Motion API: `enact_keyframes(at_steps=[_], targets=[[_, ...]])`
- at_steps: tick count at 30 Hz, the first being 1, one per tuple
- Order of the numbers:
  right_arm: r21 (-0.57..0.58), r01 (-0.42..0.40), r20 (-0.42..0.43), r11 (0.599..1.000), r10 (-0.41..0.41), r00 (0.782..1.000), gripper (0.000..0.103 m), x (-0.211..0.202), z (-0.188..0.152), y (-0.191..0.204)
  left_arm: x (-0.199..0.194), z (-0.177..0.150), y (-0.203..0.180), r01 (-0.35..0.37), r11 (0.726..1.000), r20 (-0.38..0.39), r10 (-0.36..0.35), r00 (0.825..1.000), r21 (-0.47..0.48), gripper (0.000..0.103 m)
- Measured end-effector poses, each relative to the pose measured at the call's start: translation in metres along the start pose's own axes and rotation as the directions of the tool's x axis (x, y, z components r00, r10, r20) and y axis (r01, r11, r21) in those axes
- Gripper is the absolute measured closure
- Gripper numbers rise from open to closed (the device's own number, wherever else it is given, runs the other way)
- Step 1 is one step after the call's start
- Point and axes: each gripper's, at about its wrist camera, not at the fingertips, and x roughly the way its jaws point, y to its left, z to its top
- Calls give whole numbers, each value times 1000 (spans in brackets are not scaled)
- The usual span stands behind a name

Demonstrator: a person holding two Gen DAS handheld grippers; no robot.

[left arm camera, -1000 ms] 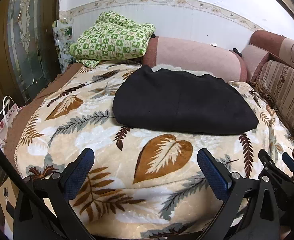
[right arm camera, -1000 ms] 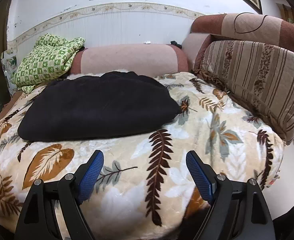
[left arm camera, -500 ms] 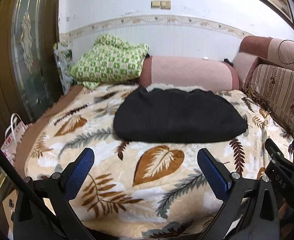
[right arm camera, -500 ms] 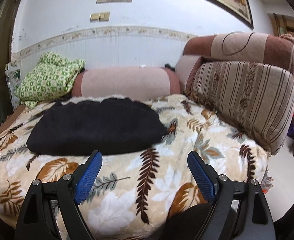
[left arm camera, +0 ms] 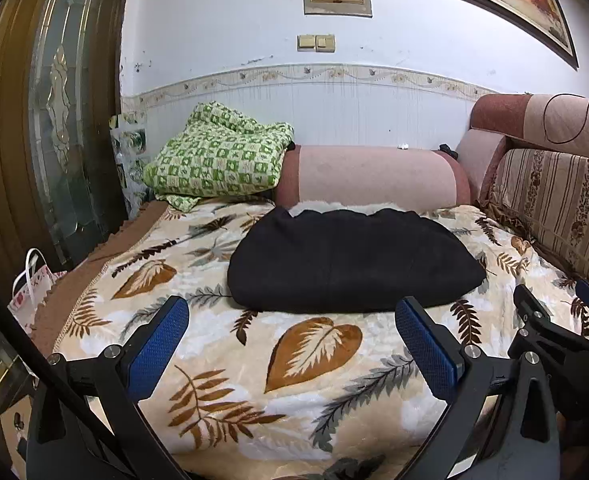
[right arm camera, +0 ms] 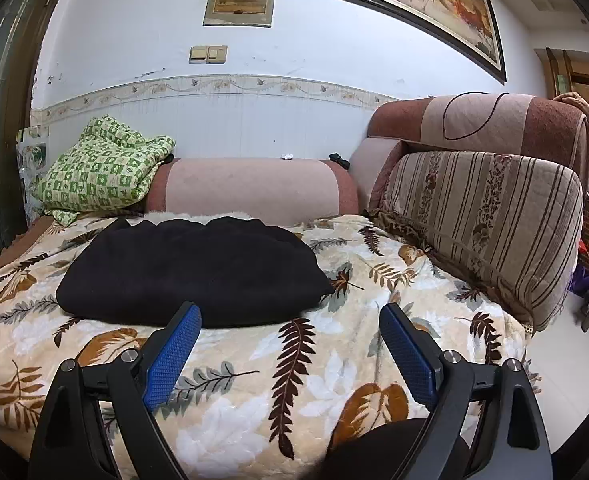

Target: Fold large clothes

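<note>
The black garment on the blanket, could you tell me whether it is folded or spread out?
Folded: the black garment lies as a compact, thick bundle with rounded doubled edges on the leaf-print blanket, no sleeves or legs showing.

Blk left gripper (left arm camera: 290, 340), right gripper (right arm camera: 290, 344): blue textured pads, silver screws.

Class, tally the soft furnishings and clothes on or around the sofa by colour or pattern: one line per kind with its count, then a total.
Black folded garment: 1
Green checked quilt: 1
Leaf-print blanket: 1
Pink bolster: 1
Striped back cushion: 1
Total: 5
</note>
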Motion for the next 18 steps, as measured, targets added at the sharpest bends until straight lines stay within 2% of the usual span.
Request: enact_keyframes(at_steps=[11, 18], targets=[[-29, -16, -44, 999, 14, 999, 10, 18, -7, 10, 31, -6, 6, 21, 999, -92, -24, 995, -34, 0], [-35, -27, -78, 999, 24, 997, 10, 32, -9, 13, 47, -10, 7, 33, 999, -119, -37, 992, -32, 0]])
